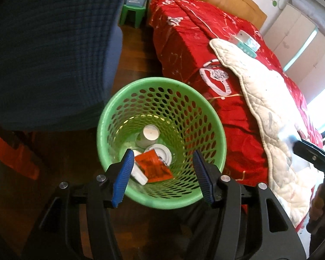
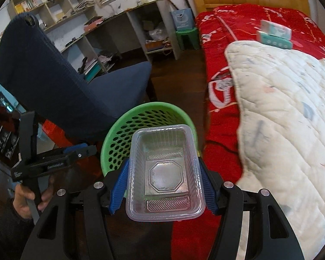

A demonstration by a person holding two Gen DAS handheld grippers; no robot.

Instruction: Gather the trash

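A green perforated waste basket (image 1: pixel 212 117) stands on the dark floor between a blue chair and a red bed. Inside it lie an orange-red wrapper (image 1: pixel 153 165), white paper cups (image 1: pixel 148 135) and other white litter. My left gripper (image 1: pixel 162 173) hovers over the basket's near rim, open, nothing between its blue pads. In the right wrist view my right gripper (image 2: pixel 163 186) is shut on a clear plastic food tray (image 2: pixel 165 173), held just in front of the basket (image 2: pixel 119 143). The left gripper's body (image 2: pixel 54 158) shows at the left there, in a hand.
A blue office chair (image 2: pixel 54 82) stands left of the basket. The bed with a red cover (image 1: pixel 184 43) and a white quilt (image 2: pixel 281 108) runs along the right, with a tissue pack (image 2: pixel 275 33) on it. A green stool (image 2: pixel 187 36) and shelves (image 2: pixel 60 6) stand farther back.
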